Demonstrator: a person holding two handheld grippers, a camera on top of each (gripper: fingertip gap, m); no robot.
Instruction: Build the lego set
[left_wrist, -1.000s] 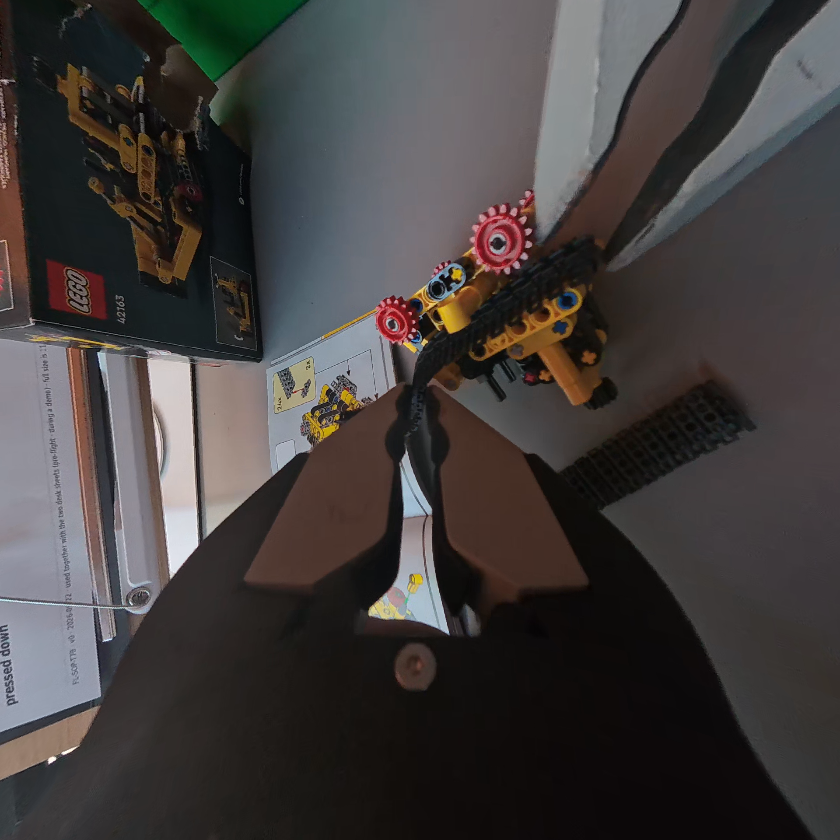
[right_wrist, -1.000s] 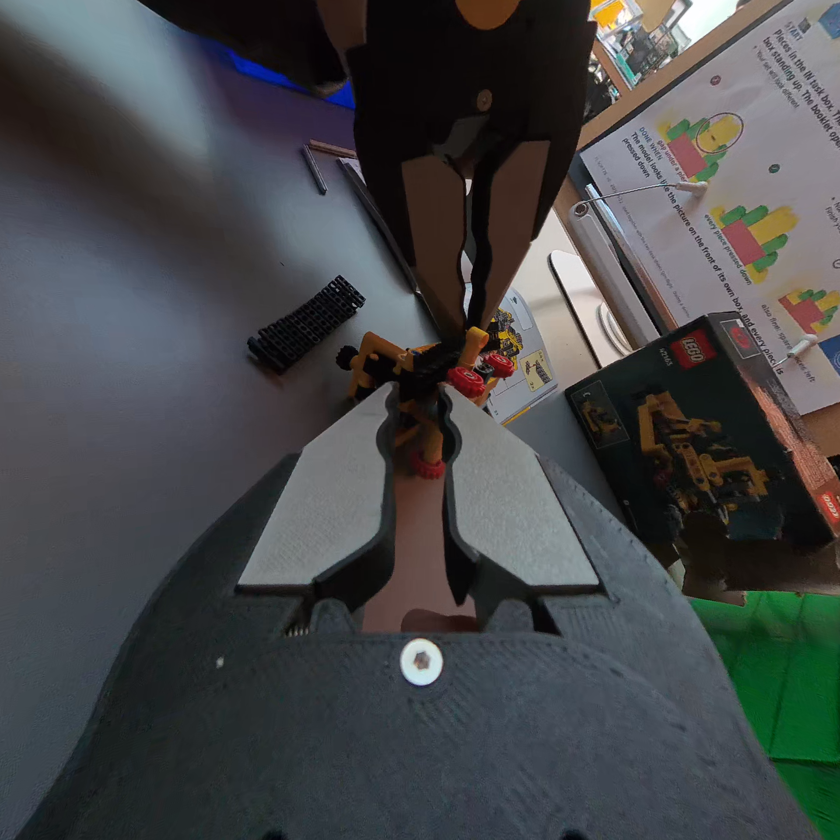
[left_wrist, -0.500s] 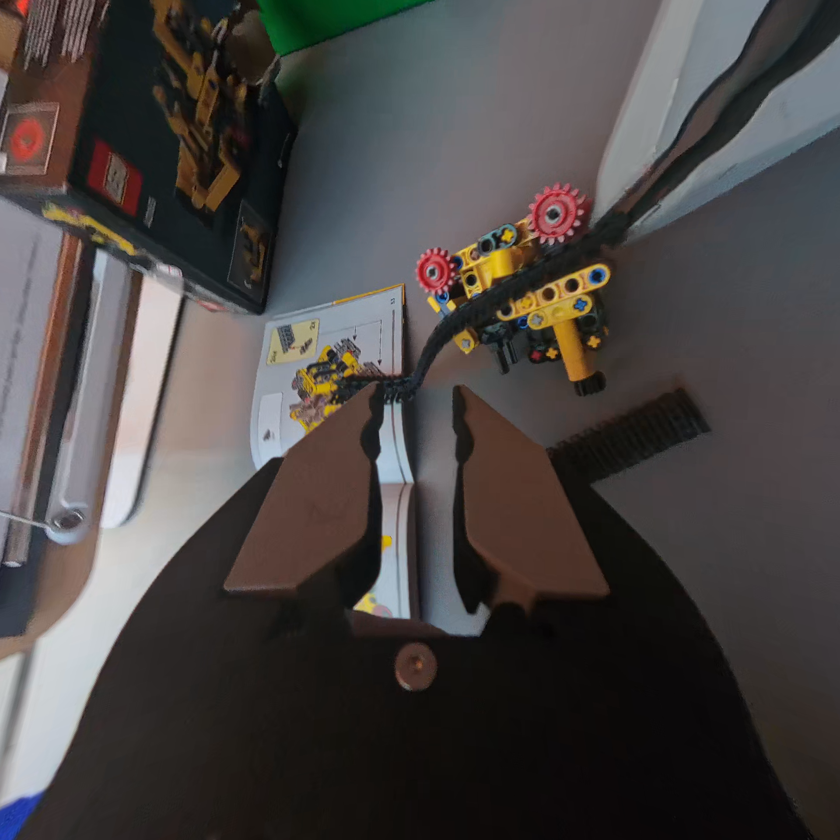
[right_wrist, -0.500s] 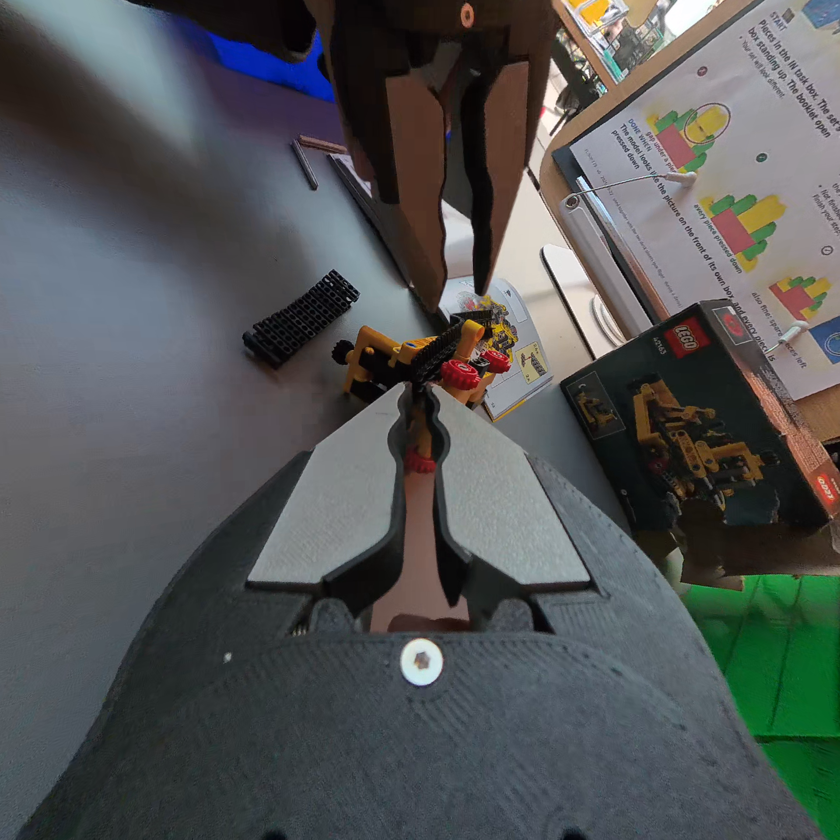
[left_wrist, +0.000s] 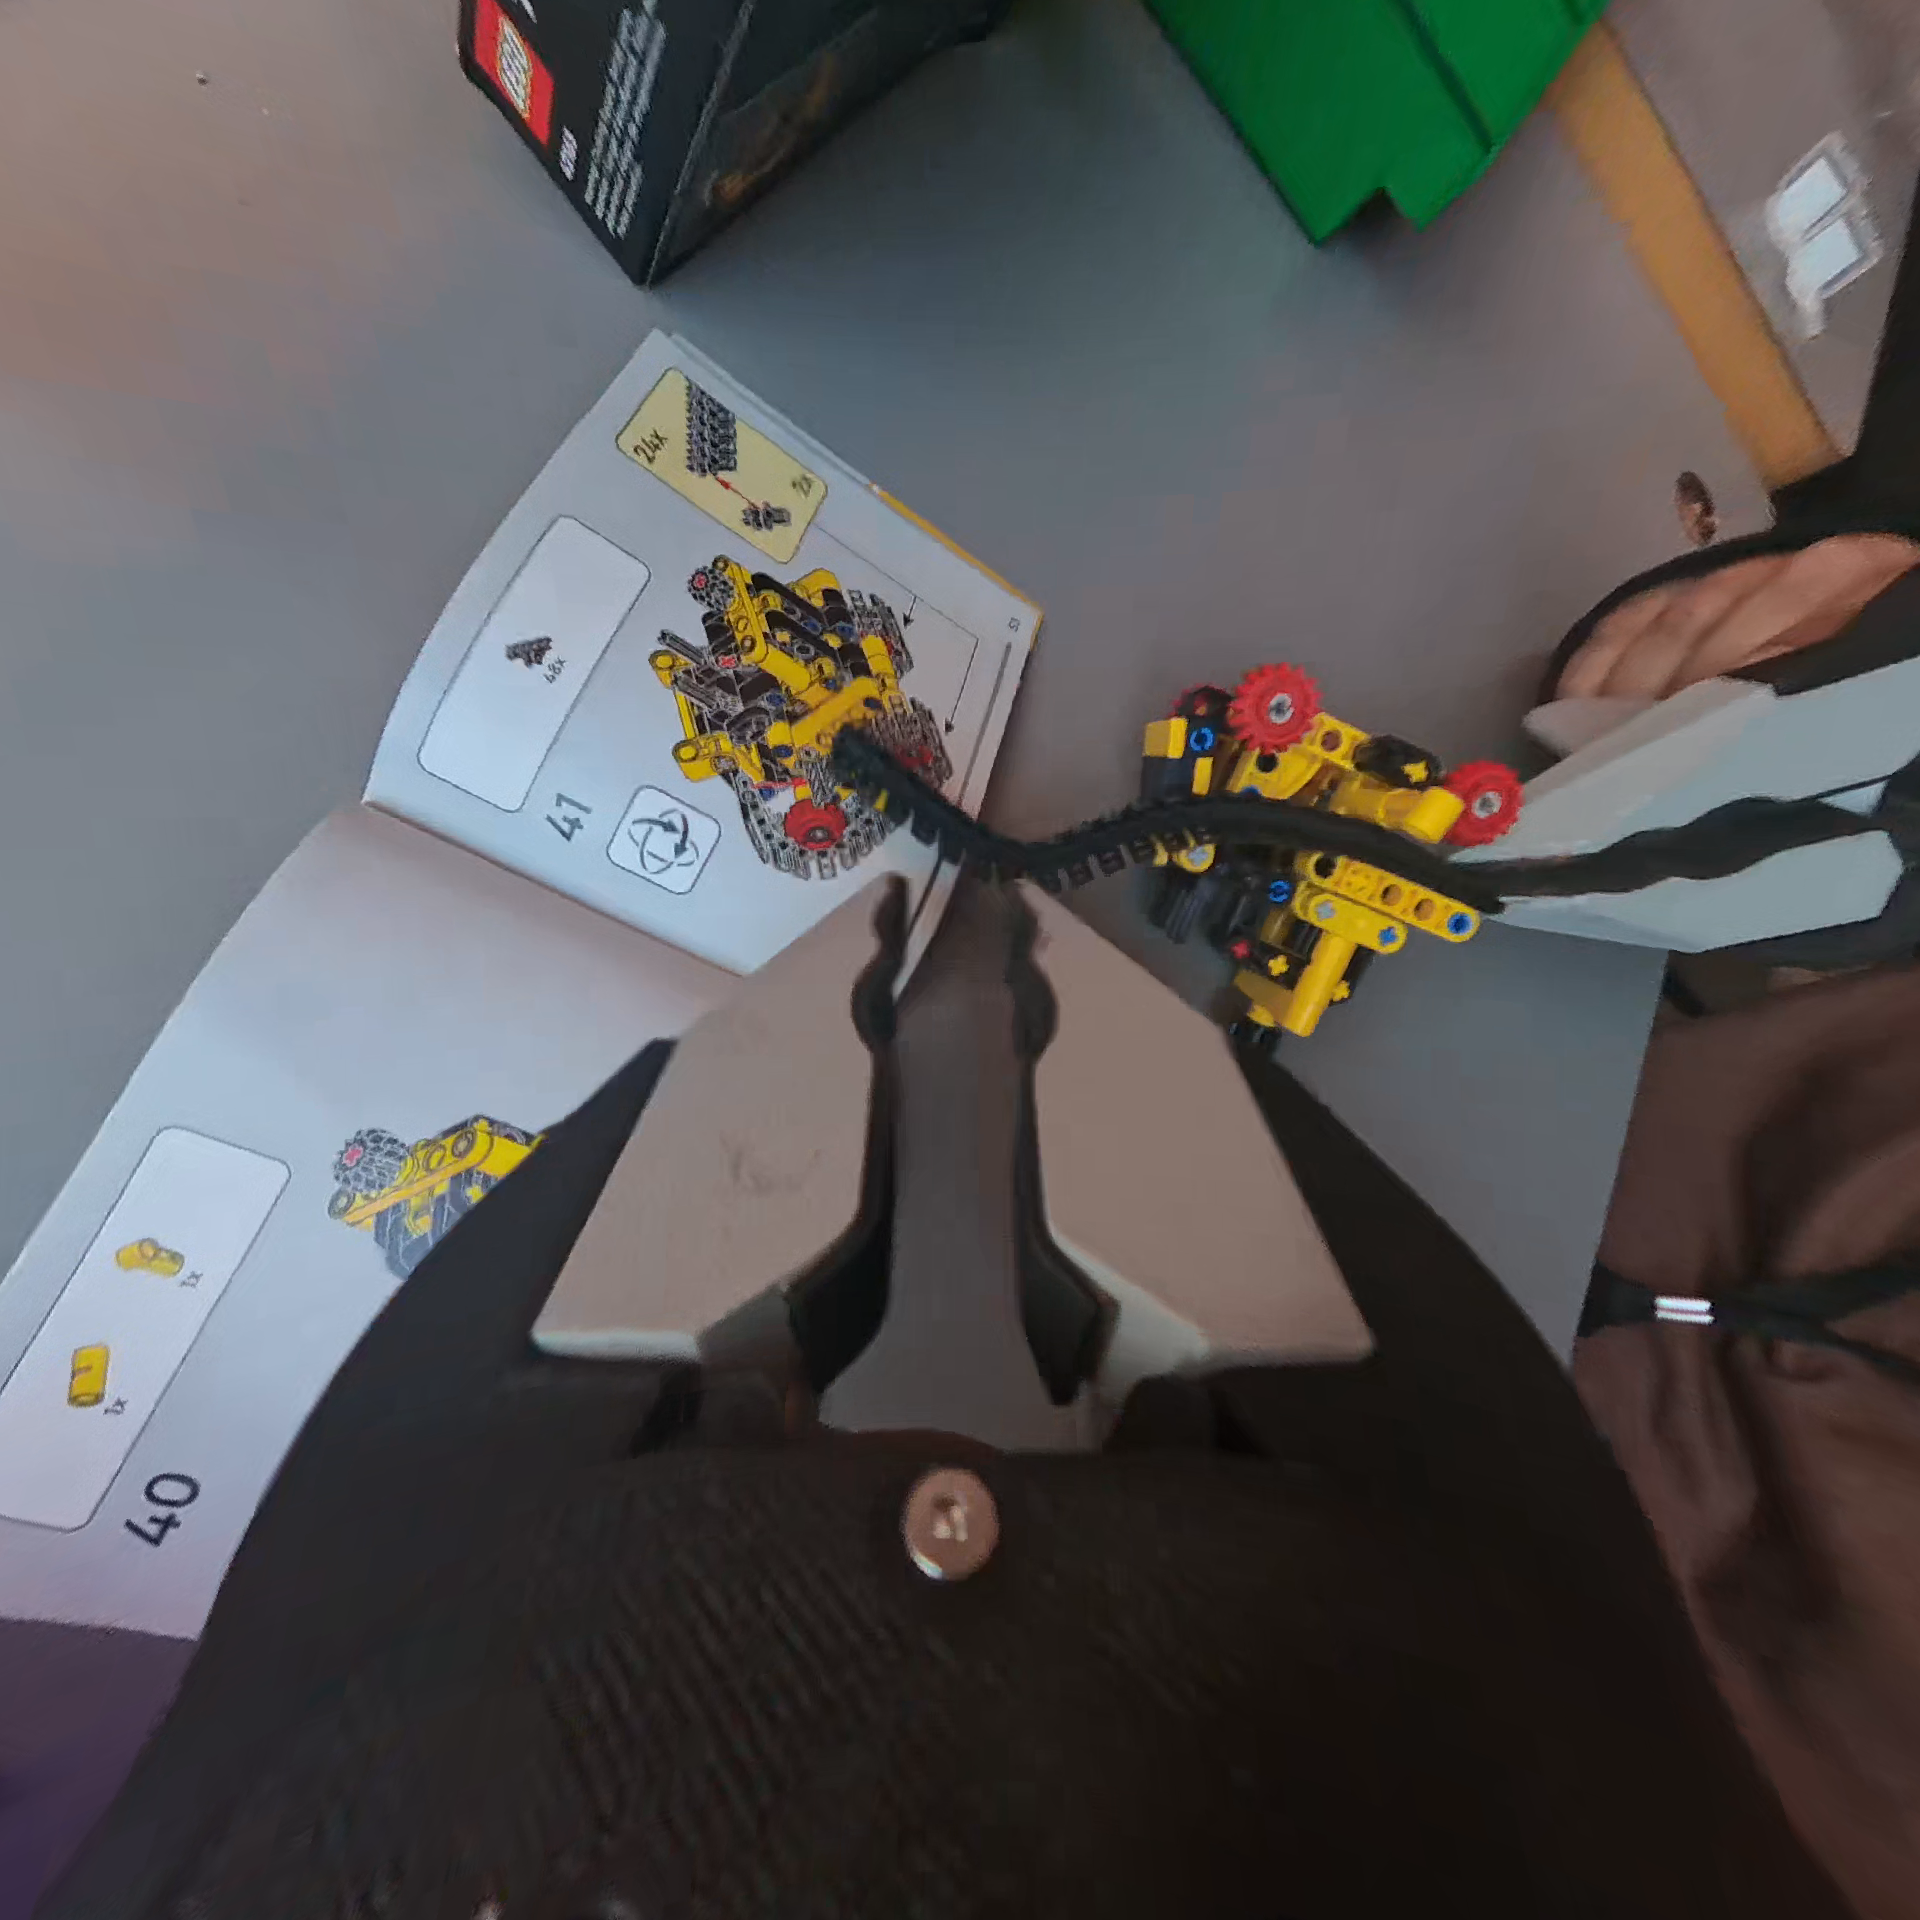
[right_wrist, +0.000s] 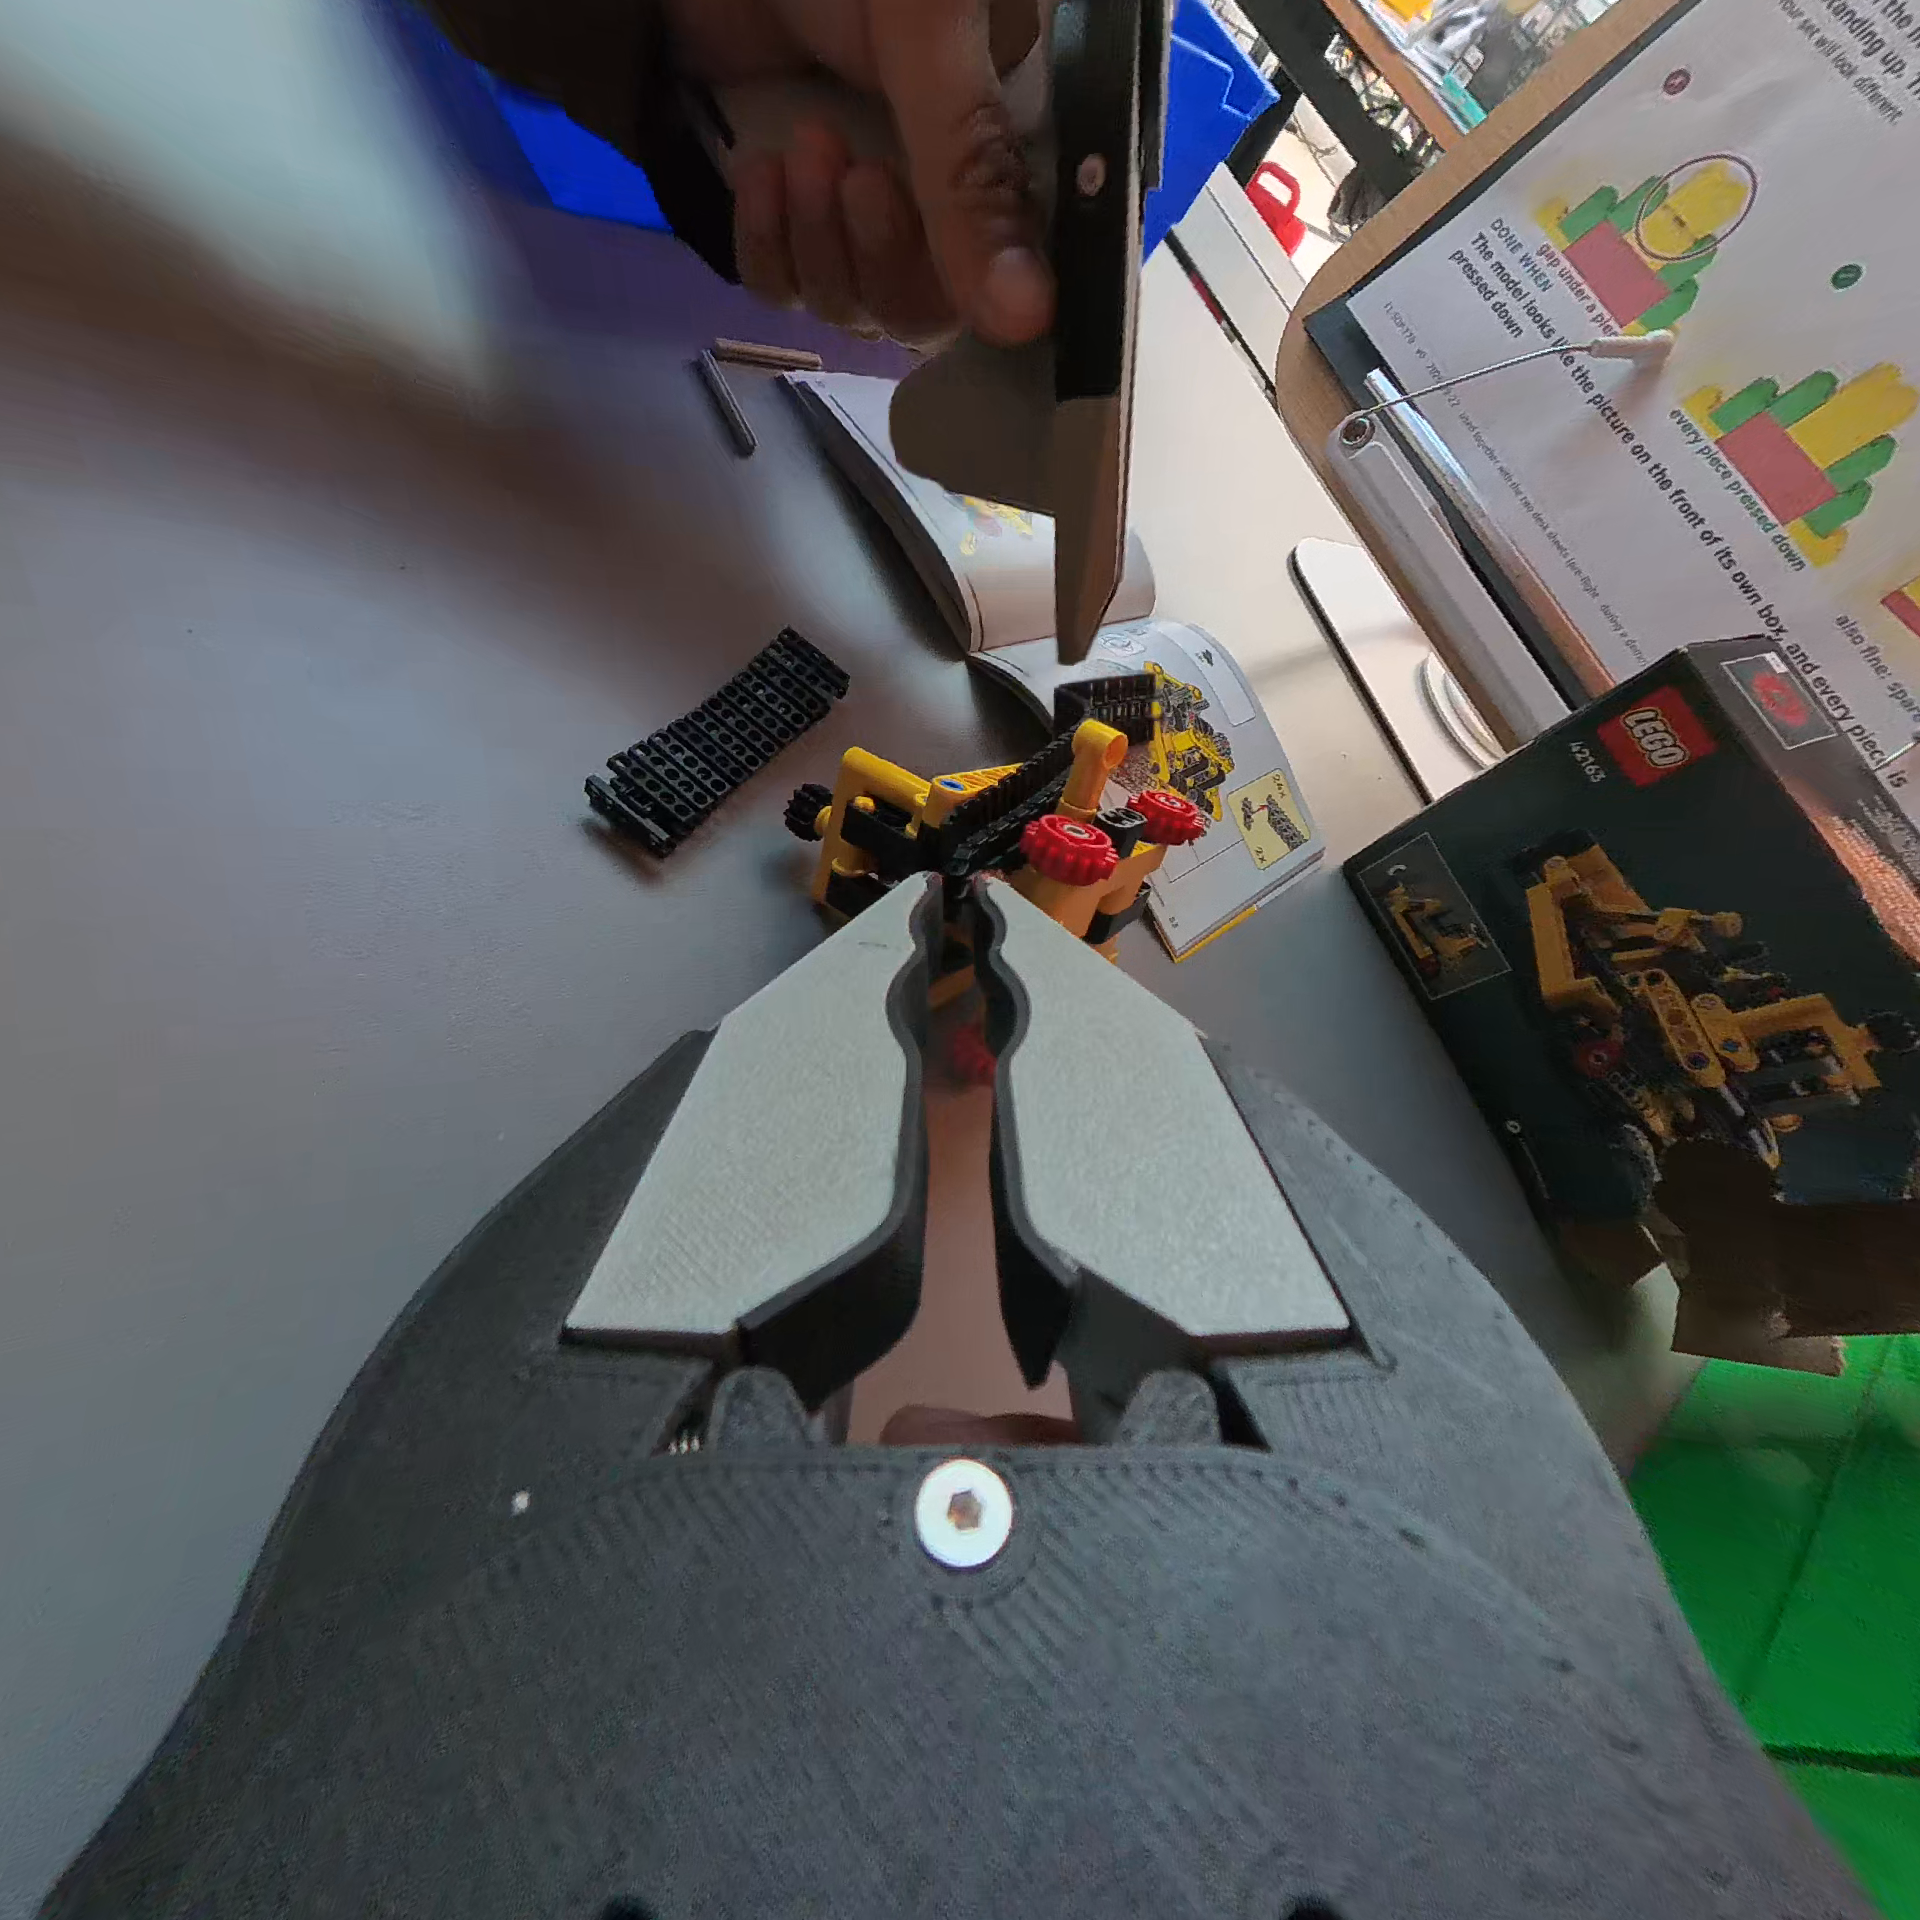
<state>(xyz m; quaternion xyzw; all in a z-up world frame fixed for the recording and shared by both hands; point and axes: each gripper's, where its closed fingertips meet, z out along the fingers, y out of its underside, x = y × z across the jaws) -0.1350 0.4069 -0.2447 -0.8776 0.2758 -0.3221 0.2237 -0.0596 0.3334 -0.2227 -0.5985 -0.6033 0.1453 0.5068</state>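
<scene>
The yellow lego model with red gears stands on the grey table, next to the open booklet. A black track strip lies draped over it, its free end resting on the booklet page. My left gripper is open and empty, its tips just short of the strip. My right gripper is shut on the model from the near side; it also shows in the left wrist view. In the right wrist view the left gripper hangs edge-on above the track.
A second black track piece lies left of the model. The booklet, the black set box, a green bin, a blue bin and an instruction board ring the work spot. A small dark rod lies beyond. The tips of one gripper are about 11 cm away from the tips of the other.
My left gripper opened, let go of the track's end and swung round over the booklet. The track's free end now lies on the page. The right gripper stays shut on the model.
</scene>
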